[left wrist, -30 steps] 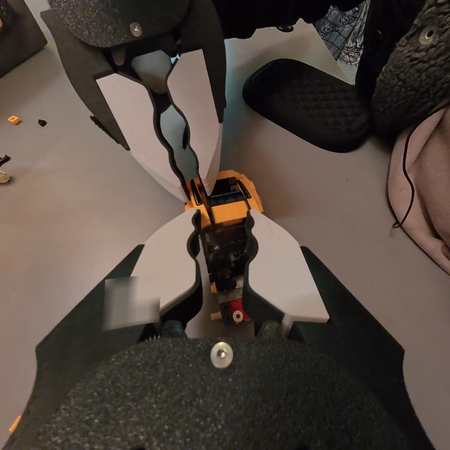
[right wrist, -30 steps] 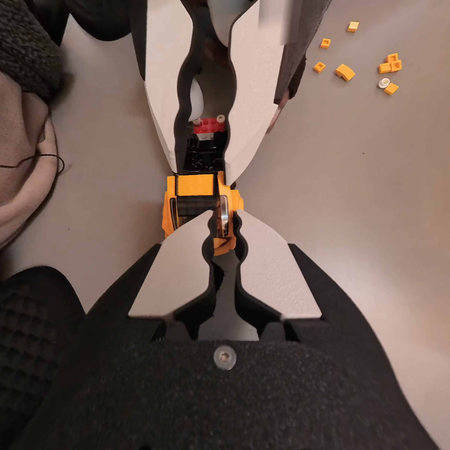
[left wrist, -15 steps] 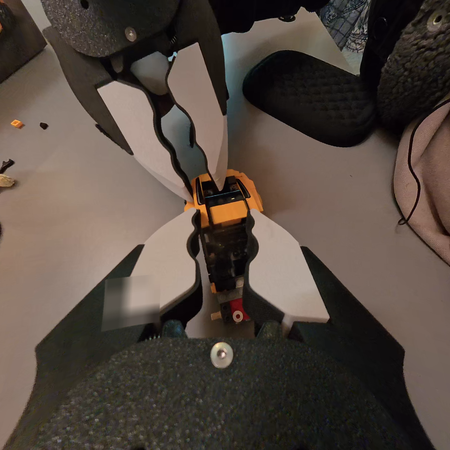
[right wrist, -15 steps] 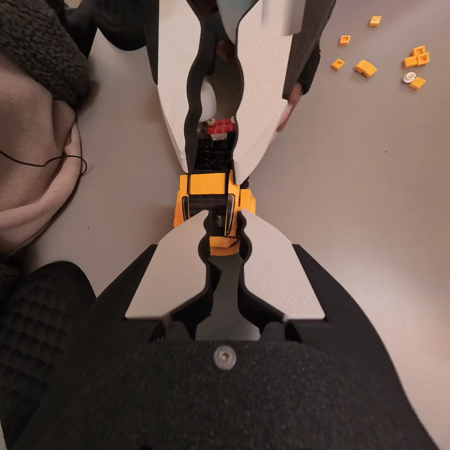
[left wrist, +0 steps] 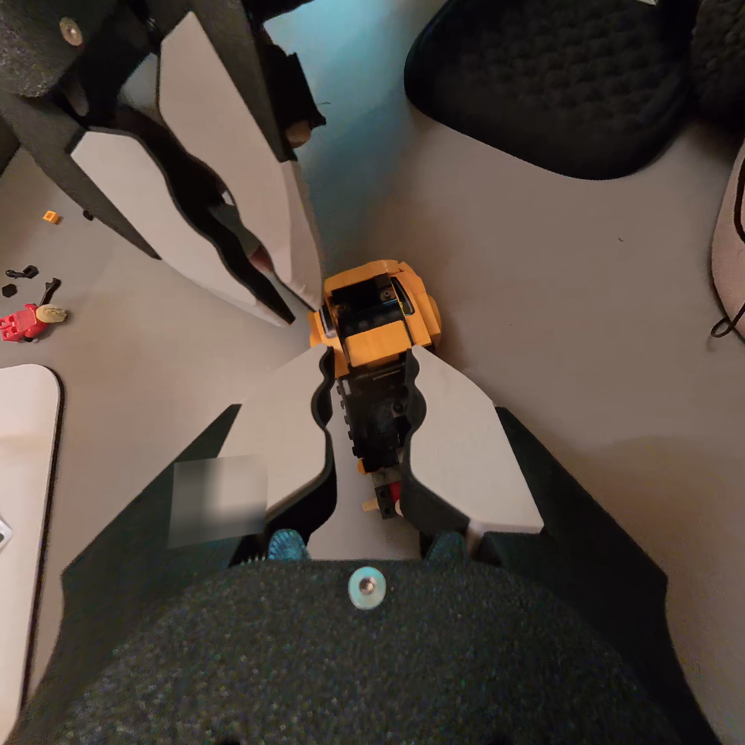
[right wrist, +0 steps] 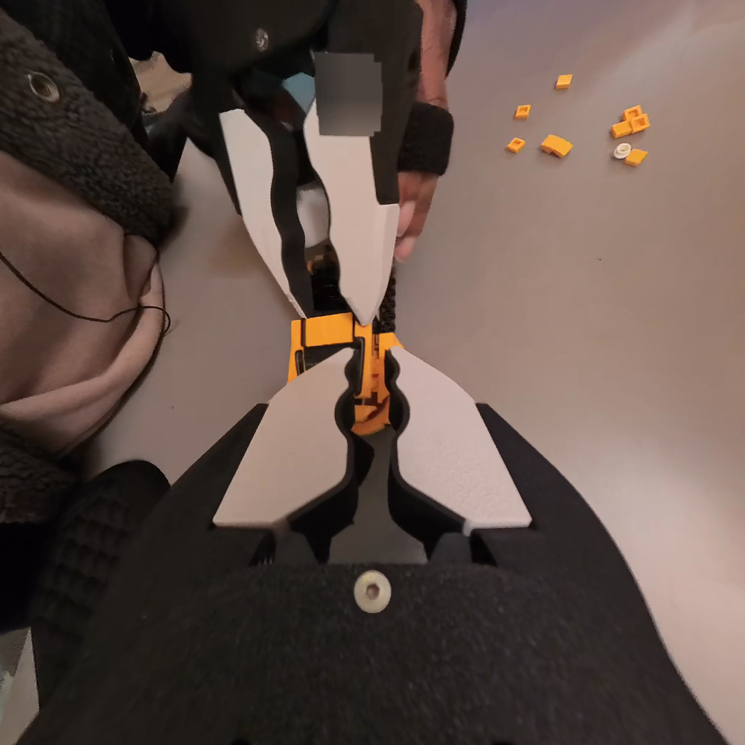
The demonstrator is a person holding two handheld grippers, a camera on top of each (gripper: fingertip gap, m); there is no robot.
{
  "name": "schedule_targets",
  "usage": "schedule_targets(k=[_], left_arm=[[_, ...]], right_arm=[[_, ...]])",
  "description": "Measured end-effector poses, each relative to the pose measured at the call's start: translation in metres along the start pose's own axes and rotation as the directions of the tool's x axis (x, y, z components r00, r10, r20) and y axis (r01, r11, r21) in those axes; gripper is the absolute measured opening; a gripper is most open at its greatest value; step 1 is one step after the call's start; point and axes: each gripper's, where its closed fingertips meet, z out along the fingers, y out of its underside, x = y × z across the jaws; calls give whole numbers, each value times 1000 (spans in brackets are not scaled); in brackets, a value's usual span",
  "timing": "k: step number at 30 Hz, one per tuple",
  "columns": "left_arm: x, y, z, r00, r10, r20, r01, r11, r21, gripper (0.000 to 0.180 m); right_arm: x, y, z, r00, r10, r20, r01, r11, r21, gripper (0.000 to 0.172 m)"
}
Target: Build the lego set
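So the orange and black brick-built car (left wrist: pixel 375 334) is sitting on the grey table (left wrist: pixel 564 322), and I'm clamping its black rear half with my left gripper (left wrist: pixel 369 354), both pads squeezing the sides. My right gripper (right wrist: pixel 369 354) is pinching the car's orange side panel at the front end, jaws nearly closed on it. A few loose orange bricks (right wrist: pixel 556 145) are lying well off to the side, and a little red figure (left wrist: pixel 28 322) is lying further out.
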Motion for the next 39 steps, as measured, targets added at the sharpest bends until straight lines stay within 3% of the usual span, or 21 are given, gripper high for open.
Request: schedule_targets(k=[9, 17, 39], left_arm=[[0, -1, 3, 999, 1, -40, -3, 999, -41, 35], [2, -2, 4, 996, -16, -92, 12, 999, -38, 35], [8, 0, 4, 997, 26, -76, -27, 1000, -7, 33]], right_arm=[[0, 13, 5, 1000, 5, 10, -4, 997, -74, 0], [-1, 16, 7, 1000, -29, -11, 28, 993, -118, 0], [-8, 10, 15, 998, -51, -32, 46, 991, -127, 4]])
